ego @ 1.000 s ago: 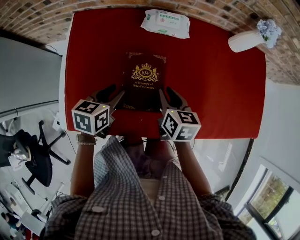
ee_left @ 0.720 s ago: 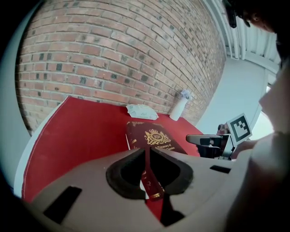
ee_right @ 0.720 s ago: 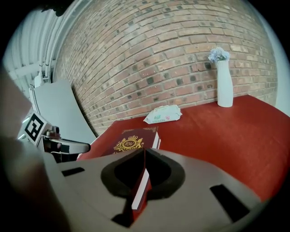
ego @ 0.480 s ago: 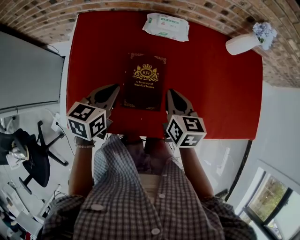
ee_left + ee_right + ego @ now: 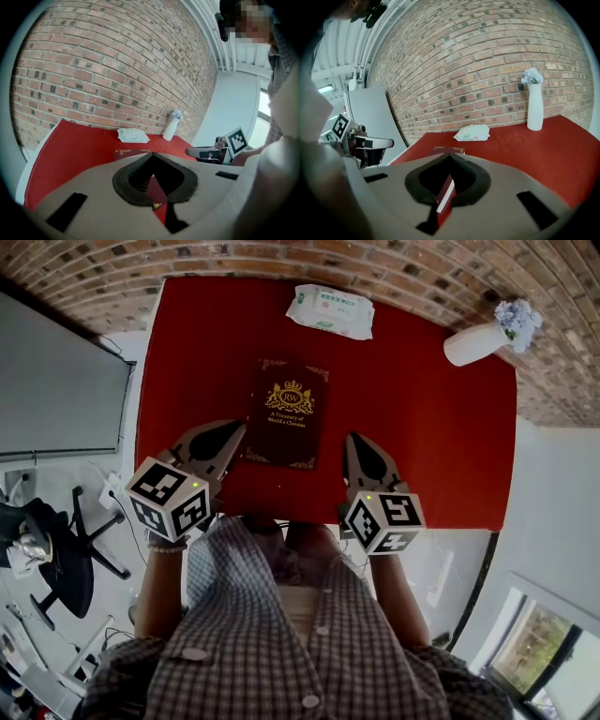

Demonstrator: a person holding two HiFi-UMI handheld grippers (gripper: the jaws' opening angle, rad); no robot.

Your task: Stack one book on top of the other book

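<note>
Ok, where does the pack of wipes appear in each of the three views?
Head view: wipes pack top centre, at the table's far edge.
Left gripper view: wipes pack slightly left of centre.
Right gripper view: wipes pack slightly right of centre.
Shared landmark: white vase, right of the pack in every view.

A book (image 5: 286, 413) is laid flat at the middle of the worktop (image 5: 422, 446). Whether a second book is hidden beneath it cannot be told from above. Behind the book, close to the far edge, a pack of wipes (image 5: 330, 311) is placed. A vase (image 5: 473, 341) is stood upright at the far right corner, well apart from both. The worktop is backed by a brick wall (image 5: 234, 259). The left gripper (image 5: 234, 430) is held beside the book's near left corner, and the right gripper (image 5: 353, 440) just off its near right corner.
</note>
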